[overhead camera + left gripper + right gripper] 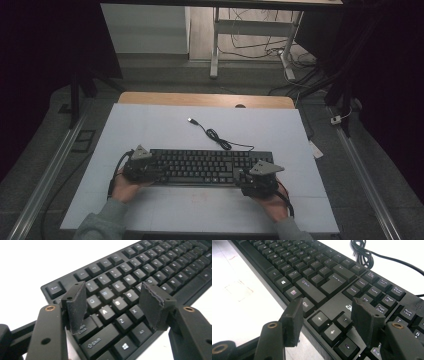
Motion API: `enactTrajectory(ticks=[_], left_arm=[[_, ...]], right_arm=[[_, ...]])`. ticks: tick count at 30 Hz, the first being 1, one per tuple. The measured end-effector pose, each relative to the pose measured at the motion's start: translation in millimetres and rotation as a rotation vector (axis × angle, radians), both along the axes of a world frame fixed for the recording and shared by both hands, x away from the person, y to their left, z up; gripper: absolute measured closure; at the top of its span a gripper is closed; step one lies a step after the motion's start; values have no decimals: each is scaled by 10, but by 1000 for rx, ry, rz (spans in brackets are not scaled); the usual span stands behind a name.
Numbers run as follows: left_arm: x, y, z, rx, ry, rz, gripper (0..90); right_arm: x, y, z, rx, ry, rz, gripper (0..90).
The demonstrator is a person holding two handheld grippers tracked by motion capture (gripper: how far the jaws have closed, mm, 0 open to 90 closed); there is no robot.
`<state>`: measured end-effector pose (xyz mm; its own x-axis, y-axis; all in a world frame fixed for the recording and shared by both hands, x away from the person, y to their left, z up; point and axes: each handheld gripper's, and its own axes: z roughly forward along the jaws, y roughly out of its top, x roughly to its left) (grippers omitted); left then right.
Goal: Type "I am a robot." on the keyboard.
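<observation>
- 2 grippers sit at the ends of a black keyboard (210, 166) lying on a white table (150, 125), the left gripper (148, 168) at the keyboard's left end and the right gripper (243, 178) at its right end.
- Left gripper (115, 305): its 2 jaws stand apart with a wide gap, holding nothing; between them lie the Q, W, A, S, Z and X keys, with Caps Lock and Shift just under the jaw on the picture's left.
- Whether the left pads touch the keys cannot be told.
- Right gripper (330, 320): its 2 jaws are also spread, clamped on nothing; the arrow keys lie between them, the Ctrl key beside the jaw on the picture's left, the End and Page Down keys just past the other jaw.
- 1 hand (125, 190) holds the left gripper and 1 hand (270, 205) holds the right, both in grey sleeves.
- Beyond the right gripper, the keyboard's black cable (364, 255) lies bundled on the table, and in the high view it ends in a USB plug (191, 120) well beyond the keyboard.
</observation>
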<state>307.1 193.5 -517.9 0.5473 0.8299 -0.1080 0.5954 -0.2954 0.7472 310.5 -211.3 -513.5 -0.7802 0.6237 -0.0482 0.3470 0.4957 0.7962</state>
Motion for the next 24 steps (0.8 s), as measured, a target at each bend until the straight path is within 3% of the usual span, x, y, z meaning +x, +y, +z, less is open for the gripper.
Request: enactTrajectory(ticks=[3, 9, 24], left_arm=[[10, 35, -6, -2, 2, 19, 402], [21, 79, -25, -6, 10, 17, 539], [28, 45, -68, 33, 21, -24, 868]], right_arm=[[-2, 2, 0, -1, 2, -1, 434], [-2, 3, 0, -8, 2, -1, 433], [2, 7, -9, -13, -2, -2, 432]])
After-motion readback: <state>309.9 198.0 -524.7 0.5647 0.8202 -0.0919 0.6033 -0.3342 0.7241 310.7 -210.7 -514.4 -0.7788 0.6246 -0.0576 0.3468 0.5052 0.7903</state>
